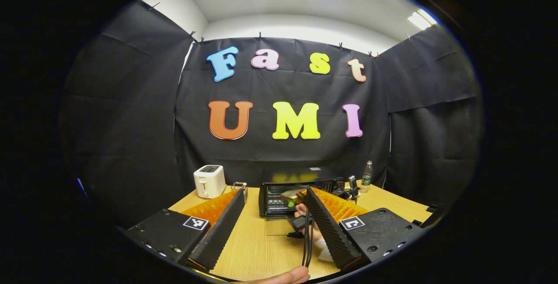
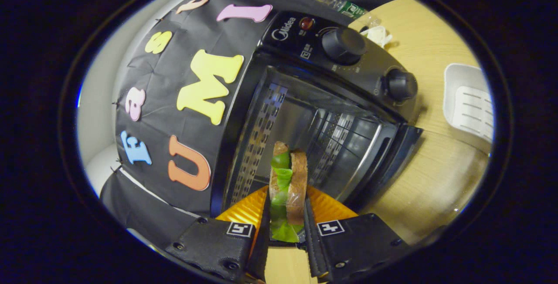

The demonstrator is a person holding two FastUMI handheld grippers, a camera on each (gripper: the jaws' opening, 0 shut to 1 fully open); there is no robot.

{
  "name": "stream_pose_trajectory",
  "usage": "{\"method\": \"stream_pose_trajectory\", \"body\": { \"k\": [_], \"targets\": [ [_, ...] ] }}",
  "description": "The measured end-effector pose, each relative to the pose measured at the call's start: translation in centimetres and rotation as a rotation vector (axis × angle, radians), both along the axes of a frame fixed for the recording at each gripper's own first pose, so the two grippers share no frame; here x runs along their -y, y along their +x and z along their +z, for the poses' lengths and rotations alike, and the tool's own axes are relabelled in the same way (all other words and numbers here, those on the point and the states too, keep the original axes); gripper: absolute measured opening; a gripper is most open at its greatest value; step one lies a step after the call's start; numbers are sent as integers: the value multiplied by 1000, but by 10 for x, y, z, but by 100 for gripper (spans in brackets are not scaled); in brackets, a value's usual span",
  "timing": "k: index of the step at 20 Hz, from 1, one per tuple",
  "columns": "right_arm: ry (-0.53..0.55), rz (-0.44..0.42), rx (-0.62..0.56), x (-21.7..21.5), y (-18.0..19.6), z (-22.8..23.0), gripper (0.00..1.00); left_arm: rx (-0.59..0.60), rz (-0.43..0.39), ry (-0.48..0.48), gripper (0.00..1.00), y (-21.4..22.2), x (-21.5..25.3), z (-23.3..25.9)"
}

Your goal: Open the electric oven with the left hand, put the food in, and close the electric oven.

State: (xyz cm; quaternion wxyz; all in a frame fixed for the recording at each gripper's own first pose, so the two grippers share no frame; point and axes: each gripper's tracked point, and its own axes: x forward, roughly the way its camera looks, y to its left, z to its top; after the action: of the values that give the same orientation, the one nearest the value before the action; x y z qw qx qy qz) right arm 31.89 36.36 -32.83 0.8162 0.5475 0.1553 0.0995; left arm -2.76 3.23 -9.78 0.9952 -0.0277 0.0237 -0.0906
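Right gripper view: a sandwich [image 2: 287, 184] is pinched between the right gripper [image 2: 285, 218] jaws at the open oven [image 2: 314, 114] mouth, while the left gripper [image 1: 272, 218] jaws are spread over the worktop [image 1: 261, 240], seemingly well back.

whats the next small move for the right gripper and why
Probably push the sandwich forward into the oven cavity, then release it. The right gripper is shut on the sandwich just at the oven's mouth, with the door already open, while the left gripper hangs back, open.
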Motion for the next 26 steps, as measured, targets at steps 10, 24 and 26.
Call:
{"method": "stream_pose_trajectory", "body": {
  "k": [10, 24, 26],
  "targets": [
    [-118, -51, 48, -12, 16, -24, 45, -15, -2, 35, 94, 5, 2, -14],
    [-743, 32, 243, -32, 7, 5, 86, -64, 42, 35, 94, 11, -15, -30],
    [-947, 76, 222, -27, 7, -4, 100, -67, 45, 32, 93, 10, -15, -30]
  ]
}}
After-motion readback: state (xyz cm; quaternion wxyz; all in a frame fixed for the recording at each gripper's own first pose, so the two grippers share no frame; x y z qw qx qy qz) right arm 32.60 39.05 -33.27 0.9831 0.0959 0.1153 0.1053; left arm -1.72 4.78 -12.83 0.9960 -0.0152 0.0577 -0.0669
